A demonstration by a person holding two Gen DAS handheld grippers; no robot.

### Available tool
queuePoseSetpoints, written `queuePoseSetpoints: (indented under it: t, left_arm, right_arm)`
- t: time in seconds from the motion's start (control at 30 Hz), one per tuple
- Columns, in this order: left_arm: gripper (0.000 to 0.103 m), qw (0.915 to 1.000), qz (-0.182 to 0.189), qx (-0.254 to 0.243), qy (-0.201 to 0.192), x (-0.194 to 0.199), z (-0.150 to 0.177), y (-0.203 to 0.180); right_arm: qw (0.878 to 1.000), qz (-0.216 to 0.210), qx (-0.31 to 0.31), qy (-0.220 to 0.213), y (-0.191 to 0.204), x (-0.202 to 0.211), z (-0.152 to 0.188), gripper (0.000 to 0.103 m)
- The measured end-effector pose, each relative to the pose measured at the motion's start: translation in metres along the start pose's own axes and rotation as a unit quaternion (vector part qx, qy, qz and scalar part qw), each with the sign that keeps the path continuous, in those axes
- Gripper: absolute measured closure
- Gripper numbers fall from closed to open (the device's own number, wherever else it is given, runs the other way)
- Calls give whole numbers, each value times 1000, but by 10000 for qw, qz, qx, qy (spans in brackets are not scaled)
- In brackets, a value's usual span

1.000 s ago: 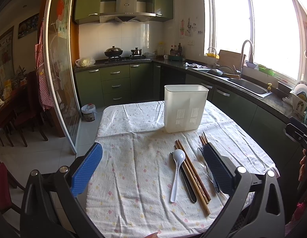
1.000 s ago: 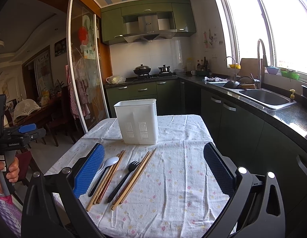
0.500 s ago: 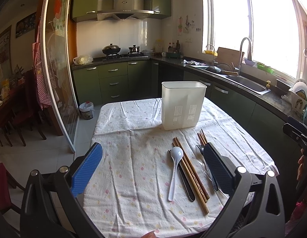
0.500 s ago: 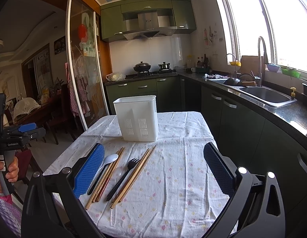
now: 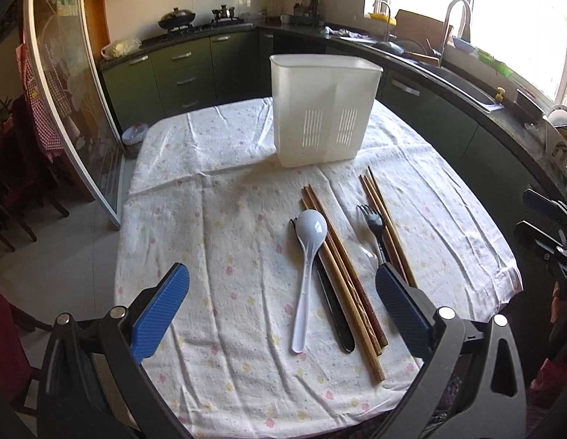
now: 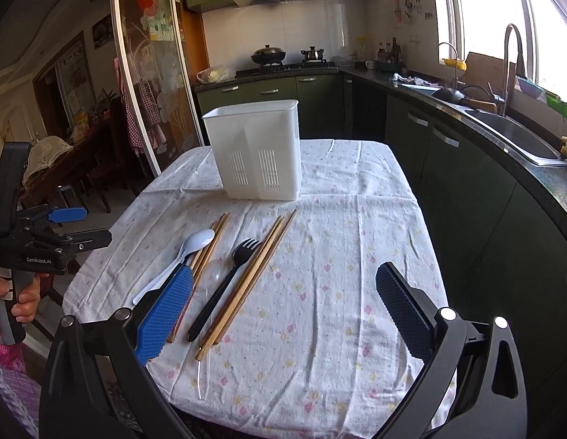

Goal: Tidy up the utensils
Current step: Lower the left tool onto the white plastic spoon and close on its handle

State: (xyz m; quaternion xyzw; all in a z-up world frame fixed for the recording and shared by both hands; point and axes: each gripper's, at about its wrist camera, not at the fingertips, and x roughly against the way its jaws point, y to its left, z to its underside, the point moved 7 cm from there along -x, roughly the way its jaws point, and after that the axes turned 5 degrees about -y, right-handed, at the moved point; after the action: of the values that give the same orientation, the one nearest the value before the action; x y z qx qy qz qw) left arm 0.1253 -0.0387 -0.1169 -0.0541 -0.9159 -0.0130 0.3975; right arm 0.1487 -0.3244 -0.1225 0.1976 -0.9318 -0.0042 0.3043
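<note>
A white slotted utensil holder stands upright on the cloth-covered table. In front of it lie a white spoon, a black fork, a black utensil under the spoon, a clear spoon and two sets of wooden chopsticks. My left gripper is open above the near table edge, the spoon between its fingers' lines. My right gripper is open over the utensils, holding nothing.
Green kitchen cabinets and a counter with a sink run behind and to the right. A glass sliding door and dark chairs stand at the left. A hand holds the other gripper at the table's left.
Both grippers have tilted down and moved closer to the table; the utensils now sit nearer and higher in each view. Nothing was picked up.
</note>
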Motion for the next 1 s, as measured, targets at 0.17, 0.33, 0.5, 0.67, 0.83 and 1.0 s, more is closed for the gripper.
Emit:
queuePoseSetpoints:
  t: [0.17, 0.33, 0.5, 0.67, 0.83, 1.0]
  left_arm:
    - [7, 9970, 407, 115, 646, -38, -1, -12]
    - [35, 9922, 455, 95, 1158, -72, 0, -18]
    - [49, 9871, 564, 56, 1499, -88, 7, -23]
    - [69, 9852, 542, -97, 1626, -98, 7, -24]
    - [75, 9817, 446, -269, 1834, -112, 11, -23]
    - [75, 9791, 433, -374, 1952, -121, 16, -25]
  right_arm:
    - [9999, -12, -5, 112, 0, -10, 8, 4]
    - [9998, 24, -3, 209, -3, -10, 12, 4]
    - [9997, 37, -15, 245, -6, -9, 13, 4]
    - [9995, 6, 48, 297, -2, -13, 14, 4]
    - [9994, -3, 134, 308, 3, -13, 14, 4]
    - [9995, 2, 123, 296, 3, -14, 13, 4]
